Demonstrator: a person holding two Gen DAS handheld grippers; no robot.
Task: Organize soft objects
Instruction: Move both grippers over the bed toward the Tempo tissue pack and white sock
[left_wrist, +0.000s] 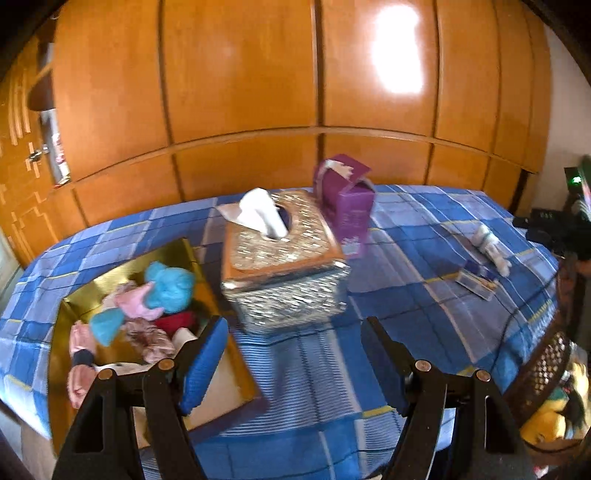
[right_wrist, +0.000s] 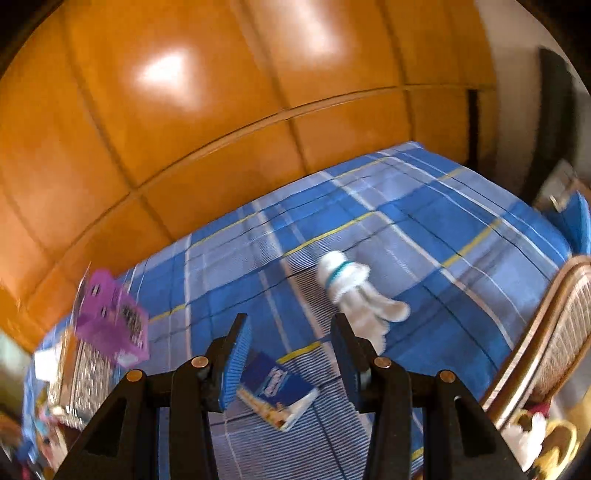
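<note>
1. White fabric forms the rolled sock (right_wrist: 354, 295), which has a teal band near one end. It lies flat on the bed (right_wrist: 424, 221), just beyond the right gripper (right_wrist: 291, 354) and slightly to its right.
2. Right gripper state: released. Its blue-padded fingers (right_wrist: 236, 365) stand apart and hold nothing.
3. A small blue packet (right_wrist: 280, 395) lies flat on the bed between and below the right gripper's fingers, near the sock but not touching it.
4. Left gripper (left_wrist: 295, 362) state: released. Its fingers are spread wide above the blue plaid bed cover and hold nothing.
5. A gold box (left_wrist: 184, 251) sits on the bed at the left gripper's left side. It contains soft items (left_wrist: 147, 306): turquoise fluffy pieces, pink cloth, a red piece and patterned fabric.
6. A silver and copper tissue box (left_wrist: 284, 269) stands just right of the gold box, with a white tissue protruding from its top.
7. A purple carton (left_wrist: 347, 199), flap open, stands behind the tissue box and touches it.
8. A woven basket (left_wrist: 543, 369) sits at the bed's right edge.
9. Orange wooden wardrobe panels (left_wrist: 240, 74) stand behind the bed.
</note>
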